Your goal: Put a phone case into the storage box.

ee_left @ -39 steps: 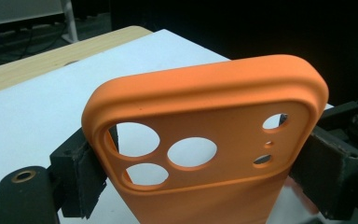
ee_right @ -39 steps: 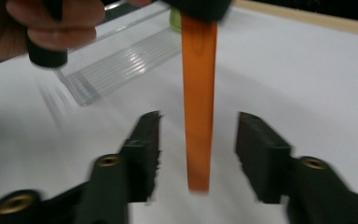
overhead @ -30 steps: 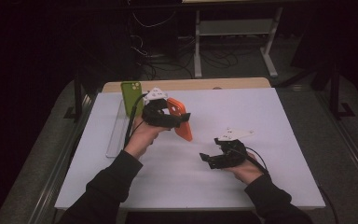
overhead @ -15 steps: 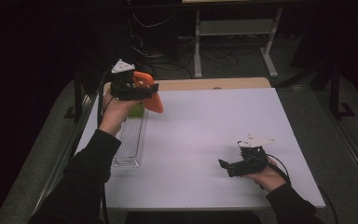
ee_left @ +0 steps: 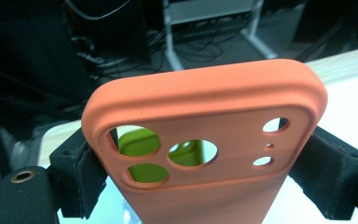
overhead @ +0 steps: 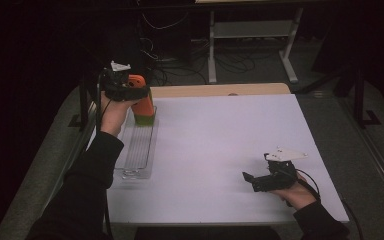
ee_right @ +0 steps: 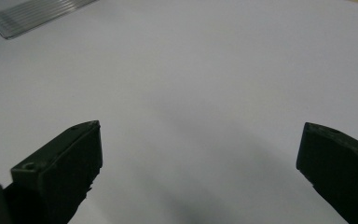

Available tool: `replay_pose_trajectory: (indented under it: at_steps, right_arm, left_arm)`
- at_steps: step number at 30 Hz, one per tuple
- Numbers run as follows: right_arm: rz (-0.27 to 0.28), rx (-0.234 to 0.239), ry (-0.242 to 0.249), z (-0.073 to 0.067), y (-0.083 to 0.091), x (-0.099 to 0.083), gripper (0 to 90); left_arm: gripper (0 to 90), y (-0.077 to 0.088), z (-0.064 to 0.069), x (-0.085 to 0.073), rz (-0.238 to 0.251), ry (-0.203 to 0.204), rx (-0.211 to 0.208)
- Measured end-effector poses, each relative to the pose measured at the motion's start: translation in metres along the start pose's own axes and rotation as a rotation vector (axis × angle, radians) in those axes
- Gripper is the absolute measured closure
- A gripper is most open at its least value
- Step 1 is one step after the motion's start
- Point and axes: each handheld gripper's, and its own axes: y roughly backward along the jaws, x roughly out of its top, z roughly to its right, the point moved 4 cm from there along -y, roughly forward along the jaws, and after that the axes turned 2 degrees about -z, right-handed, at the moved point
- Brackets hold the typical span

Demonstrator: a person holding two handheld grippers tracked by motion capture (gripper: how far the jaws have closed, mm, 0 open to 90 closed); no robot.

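- The green case (overhead: 143, 118) is mostly hidden: in the high view the orange case (overhead: 141, 97) covers all but its lower edge, and in the left gripper view it shows green only through the orange case's camera holes (ee_left: 142, 141).
- The tray (overhead: 139, 146) is clear plastic and hard to make out against the white table (overhead: 220, 150); the right gripper view catches just its ribbed corner (ee_right: 37, 14).
- The left gripper (overhead: 122, 90) is clamped on the orange case, its pads pressing both long edges, held above the tray's far end at the table's far left corner.
- The left gripper view shows the case's holes; the high view does not.
- The right gripper (overhead: 252, 181) stands wide apart with nothing between, low over the table's near right part; its jaws have just been opening.
- Count: two cases, one tray, two grippers.
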Motion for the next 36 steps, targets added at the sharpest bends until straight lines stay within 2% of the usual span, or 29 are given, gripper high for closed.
replay_pose_trajectory:
  at_steps: [8,12,18,23,24,32,33,34,36]
  right_arm:
    - [0.002,-0.001,-0.005,0.000,0.001,0.000,0.0]
    - [-0.003,0.000,-0.001,0.000,0.000,0.000,0.0]
    - [-0.004,0.000,-0.002,0.000,0.000,0.000,0.0]
    - [-0.004,0.001,0.004,0.000,0.000,0.000,0.0]
    - [-0.004,0.000,0.003,0.000,0.000,0.000,0.0]
    - [-0.006,0.004,0.004,-0.001,0.000,-0.001,0.0]
    - [-0.007,0.006,0.002,-0.001,0.000,-0.001,0.0]
    - [-0.006,0.006,0.003,-0.001,0.000,-0.001,0.0]
    - [-0.001,0.005,0.011,-0.001,0.000,-0.001,0.0]
  left_arm:
    - [13.1,-0.022,0.001,-0.020,-0.048,0.030,0.061]
    - [13.0,-0.030,0.001,-0.029,-0.092,0.025,0.088]
    - [12.8,-0.042,0.002,-0.039,-0.109,0.049,0.098]
    - [12.6,-0.051,0.001,-0.048,-0.140,0.052,0.116]
    - [12.6,-0.053,0.001,-0.049,-0.133,0.059,0.108]
    - [9.4,-0.061,-0.002,-0.053,-0.114,0.073,0.129]
    - [4.8,-0.061,-0.003,-0.052,-0.117,0.067,0.116]
    - [1.1,-0.061,-0.003,-0.052,-0.110,0.085,0.100]
    - [0.0,-0.059,-0.005,-0.052,-0.104,0.081,0.083]
